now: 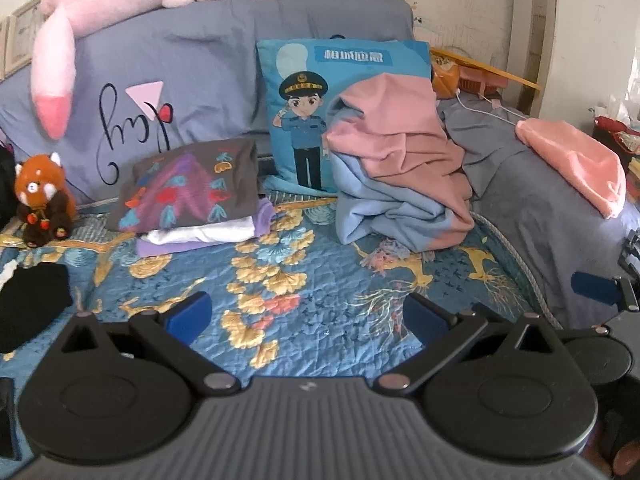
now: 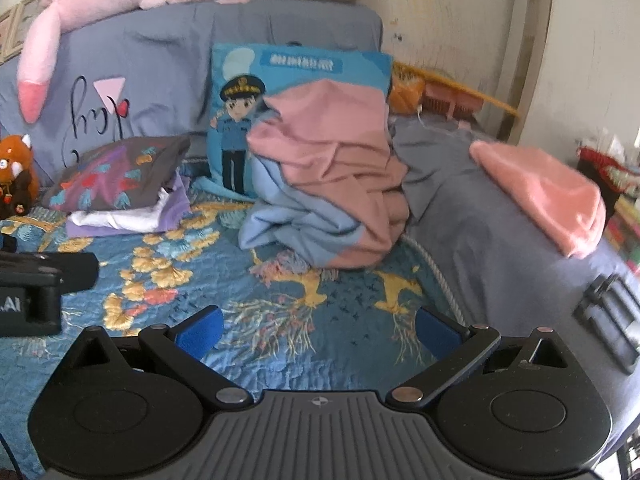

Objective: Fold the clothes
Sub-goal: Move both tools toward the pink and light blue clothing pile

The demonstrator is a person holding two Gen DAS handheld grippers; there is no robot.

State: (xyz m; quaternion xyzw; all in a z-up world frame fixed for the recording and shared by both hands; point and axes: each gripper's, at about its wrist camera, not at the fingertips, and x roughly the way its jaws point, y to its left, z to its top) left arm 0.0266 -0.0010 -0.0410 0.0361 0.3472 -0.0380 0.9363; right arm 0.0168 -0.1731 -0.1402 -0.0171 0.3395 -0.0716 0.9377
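Note:
A stack of folded clothes (image 1: 192, 200) (image 2: 120, 188) lies at the back left of the bed, a grey patterned shirt on top of white and lilac pieces. A crumpled pink and light-blue garment heap (image 1: 396, 172) (image 2: 324, 184) stands in the middle back against a cartoon cushion (image 1: 304, 92) (image 2: 240, 120). A black garment (image 1: 32, 300) lies at the left edge. My left gripper (image 1: 306, 316) hovers open over the floral quilt (image 1: 320, 280), holding nothing. My right gripper (image 2: 318, 328) is also open and empty, above the quilt in front of the heap.
A grey-blue pillow (image 1: 168, 80), a pink plush (image 1: 100, 4) and a red panda toy (image 1: 40, 196) line the back and left. A grey duvet (image 1: 532, 200) with a pink towel (image 1: 576, 164) (image 2: 548, 196) covers the right side. A wall stands behind.

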